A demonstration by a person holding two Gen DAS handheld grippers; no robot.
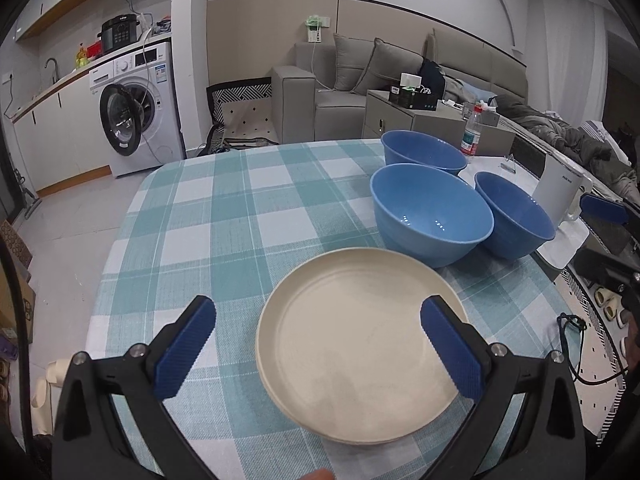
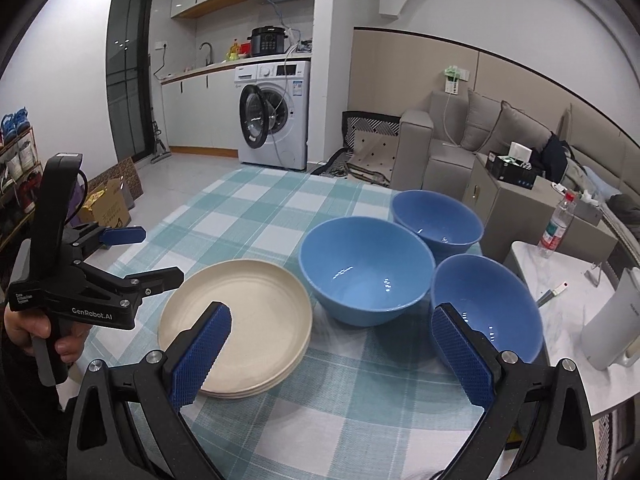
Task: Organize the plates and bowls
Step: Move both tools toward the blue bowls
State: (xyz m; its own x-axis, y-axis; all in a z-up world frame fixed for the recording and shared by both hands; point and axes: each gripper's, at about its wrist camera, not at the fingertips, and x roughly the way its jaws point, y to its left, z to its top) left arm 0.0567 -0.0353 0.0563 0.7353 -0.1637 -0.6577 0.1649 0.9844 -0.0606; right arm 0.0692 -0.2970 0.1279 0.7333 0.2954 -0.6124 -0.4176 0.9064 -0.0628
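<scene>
A stack of cream plates [image 1: 352, 344] [image 2: 236, 320] lies on the checked tablecloth [image 1: 208, 216] near the front. Right of it and behind stand three blue bowls: a middle one [image 1: 430, 212] [image 2: 366, 268], a far one [image 1: 424, 152] [image 2: 438, 220] and a right one [image 1: 514, 216] [image 2: 484, 304]. My left gripper [image 1: 318, 312] [image 2: 162, 254] is open, with one finger over the plates and the other outside their left rim. My right gripper [image 2: 331, 314] is open and empty, between the plates and the right bowl; one of its blue pads [image 1: 604, 208] shows at the left wrist view's right edge.
A white kettle [image 2: 612, 328] [image 1: 560, 192] and a water bottle [image 2: 556, 228] stand on a white side table right of the bowls. Beyond the table are a washing machine [image 2: 276, 116] and a sofa [image 2: 480, 136]. A hand [image 2: 36, 332] holds the left gripper's handle.
</scene>
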